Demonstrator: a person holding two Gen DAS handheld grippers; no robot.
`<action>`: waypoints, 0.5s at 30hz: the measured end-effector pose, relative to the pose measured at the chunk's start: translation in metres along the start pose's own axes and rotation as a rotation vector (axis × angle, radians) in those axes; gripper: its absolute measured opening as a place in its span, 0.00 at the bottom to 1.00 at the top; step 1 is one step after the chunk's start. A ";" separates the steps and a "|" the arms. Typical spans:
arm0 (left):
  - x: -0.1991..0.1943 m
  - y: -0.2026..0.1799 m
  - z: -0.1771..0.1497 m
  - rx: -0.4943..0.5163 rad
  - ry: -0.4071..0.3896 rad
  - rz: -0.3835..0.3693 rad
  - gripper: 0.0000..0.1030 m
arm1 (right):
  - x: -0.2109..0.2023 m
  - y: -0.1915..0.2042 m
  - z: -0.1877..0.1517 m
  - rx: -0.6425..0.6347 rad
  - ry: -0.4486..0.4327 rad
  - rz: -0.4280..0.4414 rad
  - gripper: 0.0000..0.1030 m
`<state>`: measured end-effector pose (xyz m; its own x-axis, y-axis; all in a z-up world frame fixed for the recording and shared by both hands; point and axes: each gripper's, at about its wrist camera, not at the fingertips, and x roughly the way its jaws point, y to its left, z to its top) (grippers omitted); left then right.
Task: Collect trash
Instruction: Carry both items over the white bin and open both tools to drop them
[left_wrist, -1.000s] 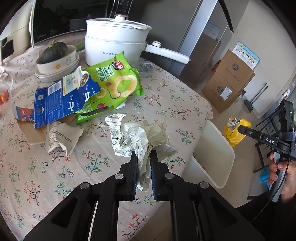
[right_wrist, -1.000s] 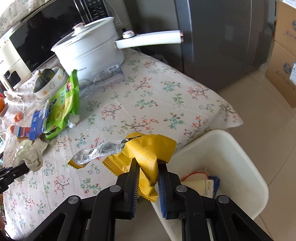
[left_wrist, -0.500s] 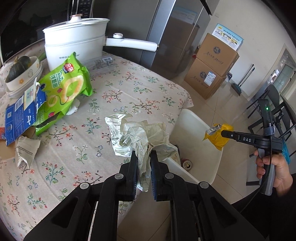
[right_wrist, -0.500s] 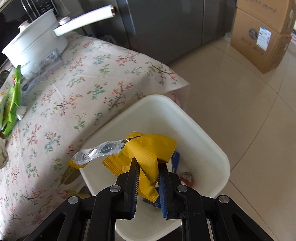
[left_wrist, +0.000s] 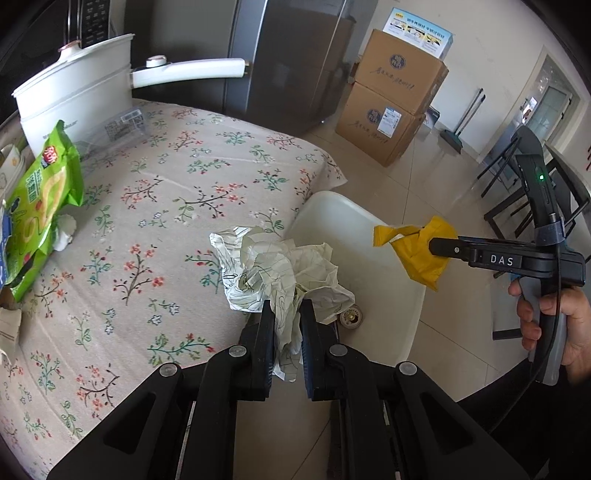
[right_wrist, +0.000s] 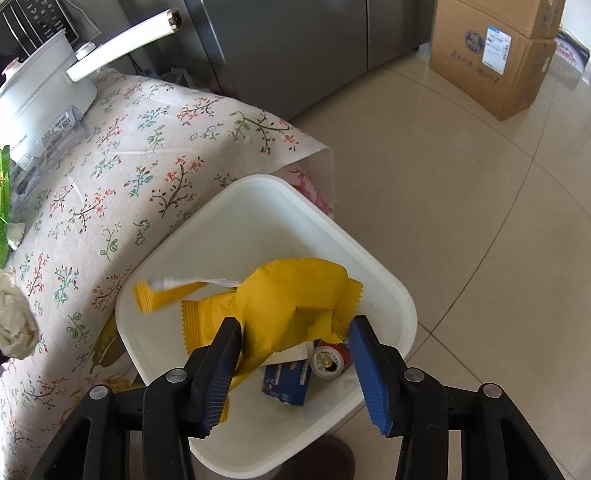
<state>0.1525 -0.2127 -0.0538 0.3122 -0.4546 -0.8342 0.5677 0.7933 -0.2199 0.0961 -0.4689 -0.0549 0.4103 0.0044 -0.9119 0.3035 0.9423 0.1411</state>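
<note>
Can (right_wrist: 328, 360) in bin (right_wrist: 258, 184) – right view only | right fingers (right_wrist: 369, 373) opening | left clamp paper (left_wrist: 280, 269)

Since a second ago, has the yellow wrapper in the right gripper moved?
Yes. The yellow wrapper was over the tablecloth's edge; now it hangs over the white bin, between the opening jaws of the right gripper.

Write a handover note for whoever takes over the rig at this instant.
Right gripper: jaws opening over the bin; the yellow wrapper sits loose between them, about to drop.
Left gripper: shut on the crumpled paper, near the table edge beside the bin.
Done: a can and a blue carton lie in the bin.
Left: bin the paper, then fetch the green bag and the other scraps at the table's left edge.
</note>
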 end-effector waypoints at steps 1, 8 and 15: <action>0.004 -0.004 0.001 0.005 0.004 -0.004 0.13 | -0.002 -0.002 -0.001 0.000 -0.002 0.000 0.55; 0.029 -0.022 0.006 0.030 0.030 -0.016 0.13 | -0.005 -0.014 -0.004 0.001 0.014 0.031 0.64; 0.050 -0.030 0.008 0.054 0.050 -0.015 0.13 | -0.008 -0.019 -0.005 0.012 0.021 0.064 0.68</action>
<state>0.1569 -0.2620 -0.0848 0.2660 -0.4446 -0.8553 0.6125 0.7631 -0.2062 0.0829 -0.4847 -0.0524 0.4112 0.0713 -0.9088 0.2875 0.9359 0.2035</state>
